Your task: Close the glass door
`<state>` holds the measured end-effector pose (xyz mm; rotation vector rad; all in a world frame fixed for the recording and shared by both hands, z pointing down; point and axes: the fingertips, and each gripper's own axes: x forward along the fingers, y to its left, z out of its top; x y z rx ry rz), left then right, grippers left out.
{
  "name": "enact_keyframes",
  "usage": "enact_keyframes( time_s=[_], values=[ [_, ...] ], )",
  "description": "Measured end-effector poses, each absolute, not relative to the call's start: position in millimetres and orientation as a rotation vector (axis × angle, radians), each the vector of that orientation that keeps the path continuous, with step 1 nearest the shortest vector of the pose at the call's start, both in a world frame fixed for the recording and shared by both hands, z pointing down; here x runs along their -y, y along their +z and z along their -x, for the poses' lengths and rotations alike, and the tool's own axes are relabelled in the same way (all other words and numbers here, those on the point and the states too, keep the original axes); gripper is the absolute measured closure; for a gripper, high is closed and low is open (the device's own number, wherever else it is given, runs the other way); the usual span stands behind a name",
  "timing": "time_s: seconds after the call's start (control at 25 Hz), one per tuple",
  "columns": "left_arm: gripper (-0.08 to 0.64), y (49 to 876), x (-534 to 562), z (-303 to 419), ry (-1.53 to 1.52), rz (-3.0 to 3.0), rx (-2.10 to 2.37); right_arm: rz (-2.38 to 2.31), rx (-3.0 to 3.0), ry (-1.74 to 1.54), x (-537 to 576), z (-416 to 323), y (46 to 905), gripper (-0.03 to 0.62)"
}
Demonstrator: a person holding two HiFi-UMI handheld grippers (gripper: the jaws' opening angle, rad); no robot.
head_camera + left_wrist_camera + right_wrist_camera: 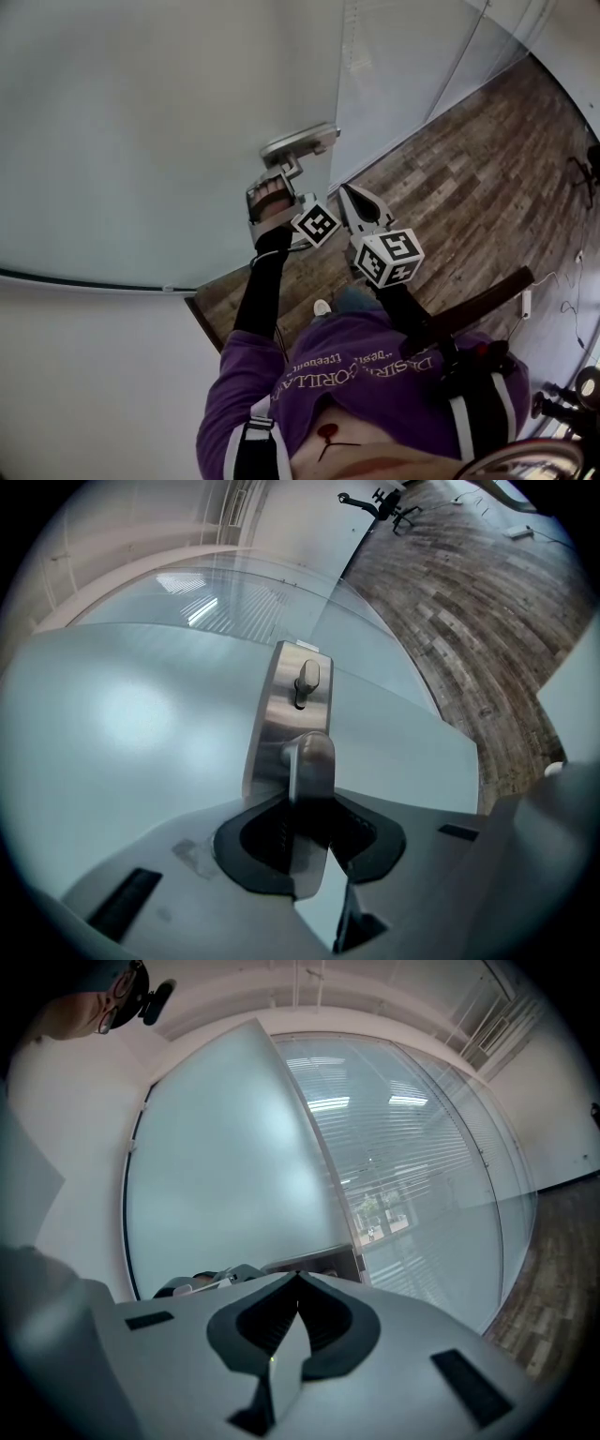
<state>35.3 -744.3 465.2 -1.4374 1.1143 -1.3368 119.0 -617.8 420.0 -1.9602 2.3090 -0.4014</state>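
Observation:
The frosted glass door (141, 122) fills the left of the head view, with a steel lock plate (298, 142) at its edge. In the left gripper view the plate (286, 700) carries a thumb-turn and a lever handle (311, 757). My left gripper (305, 803) is shut on that lever, its dark pads on either side of it, and it reaches up to the lever from below (272, 187). My right gripper (361, 208) hovers just right of the left one, apart from the door. Its jaws (298, 1281) are shut with nothing between them.
A fixed glass wall (412, 56) stands right of the door's edge, over a wood-plank floor (487, 159). A white wall (84, 375) lies below the door's dark frame. Cables and a chair base (572, 403) sit at the far right. An office chair (380, 501) stands across the room.

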Motion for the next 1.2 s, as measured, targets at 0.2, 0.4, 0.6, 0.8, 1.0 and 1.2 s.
enact_keyframes(
  time_s=[0.2,0.4,0.6,0.8,1.0,1.2],
  values=[
    [0.486,466.0,750.8,-36.0,-1.339,1.452,-1.119,1.953,-2.312,-0.413,626.6,-122.2,421.2,0.595],
    [0.486,469.8,752.7,-33.5,-1.378,1.418,-1.119,1.903,-2.353,-0.411,638.3,-128.2,422.8,0.595],
    [0.486,493.1,758.7,-46.6,-1.396,1.641,-1.108,1.834,-2.415,-0.400,669.4,-135.4,410.6,0.595],
    [0.486,483.7,775.9,-31.7,-1.458,1.492,-1.137,1.767,-2.472,-0.420,687.5,-142.1,409.9,0.595],
    [0.485,503.3,775.7,-53.5,-1.431,1.742,-1.165,1.724,-2.508,-0.442,694.2,-154.9,413.2,0.595],
    [0.485,501.4,783.0,-48.3,-1.450,1.717,-1.185,1.667,-2.547,-0.452,700.0,-156.1,416.4,0.595]
  ],
)
